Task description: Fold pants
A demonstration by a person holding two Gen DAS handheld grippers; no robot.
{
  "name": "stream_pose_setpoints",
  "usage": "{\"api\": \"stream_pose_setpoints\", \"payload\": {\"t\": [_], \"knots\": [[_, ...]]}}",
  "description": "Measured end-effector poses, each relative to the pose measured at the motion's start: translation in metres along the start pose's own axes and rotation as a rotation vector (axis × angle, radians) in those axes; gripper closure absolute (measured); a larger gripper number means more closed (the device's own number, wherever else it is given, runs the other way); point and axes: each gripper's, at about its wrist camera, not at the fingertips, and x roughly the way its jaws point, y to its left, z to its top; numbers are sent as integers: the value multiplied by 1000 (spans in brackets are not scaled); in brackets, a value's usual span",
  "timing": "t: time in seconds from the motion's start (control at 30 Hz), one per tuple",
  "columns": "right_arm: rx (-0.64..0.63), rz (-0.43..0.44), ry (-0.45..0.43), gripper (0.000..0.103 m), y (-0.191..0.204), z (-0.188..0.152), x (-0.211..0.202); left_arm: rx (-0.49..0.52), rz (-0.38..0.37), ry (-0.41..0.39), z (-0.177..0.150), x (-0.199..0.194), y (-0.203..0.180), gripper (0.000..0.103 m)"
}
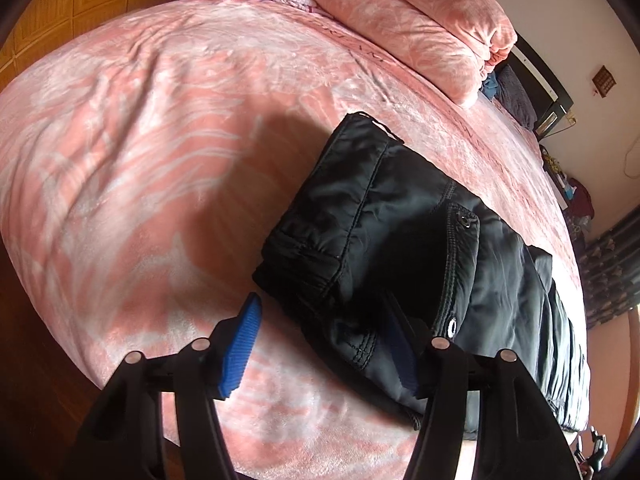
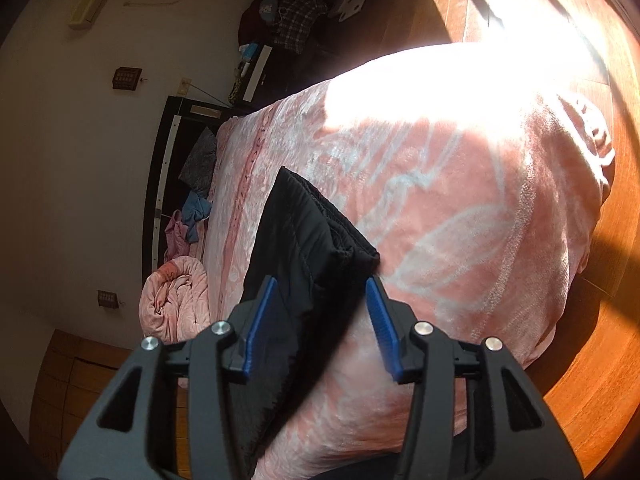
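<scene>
Blue-padded left gripper (image 1: 320,344) and right gripper (image 2: 320,328) are held spread, empty, over black padded pants (image 1: 400,240) folded on a pink bedspread (image 1: 140,140); soft, slippery, best pinched at stitched edges.

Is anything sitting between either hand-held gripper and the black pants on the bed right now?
Nothing visible. The left hand-held gripper is open right at the near edge of the pants, and the right hand-held gripper is open astride their edge. Only the pink bedspread lies around them.
</scene>
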Motion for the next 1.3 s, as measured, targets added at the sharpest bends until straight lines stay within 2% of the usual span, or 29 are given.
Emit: {"api": "stream_pose_setpoints", "payload": {"t": [0.07,0.13,0.2,0.27,0.47,0.57,0.63,0.7,0.73,0.87,0.93,1.0,1.17,1.23,1.3], "knots": [[-8,2,16,54,1,-2,5,16,-12,-29,-4,-6,-6,20],[11,13,26,51,-1,-3,11,33,-24,-43,-7,-9,-12,13],[28,13,33,45,-3,-2,20,44,-35,-32,-9,-7,-17,11],[64,33,40,43,-8,-3,28,49,-33,-18,-11,-3,-20,11],[101,118,8,44,-16,-1,37,11,-18,5,-17,10,-20,9],[85,128,6,45,-15,-1,41,-16,-11,-4,-18,11,-19,9],[59,106,9,51,-13,0,43,-34,-6,-13,-19,11,-18,9],[39,83,20,75,-11,1,45,-47,4,-21,-20,11,-18,9],[38,85,25,80,-10,1,46,-53,8,-26,-20,10,-18,9],[-1,47,9,84,2,-2,42,-83,35,-58,-23,7,-18,8],[-13,24,1,85,10,-3,40,-119,89,-97,-26,4,-18,8],[-36,-19,-9,86,21,-5,40,-159,111,-114,-27,4,-17,8],[-59,-46,-28,87,42,-5,37,-263,174,-145,-30,2,-14,7],[-66,-49,-31,87,48,-6,37,-315,165,-156,-34,3,-8,4],[-78,-55,-34,87,53,-6,36,-326,167,-163,-35,4,-6,4]]}}
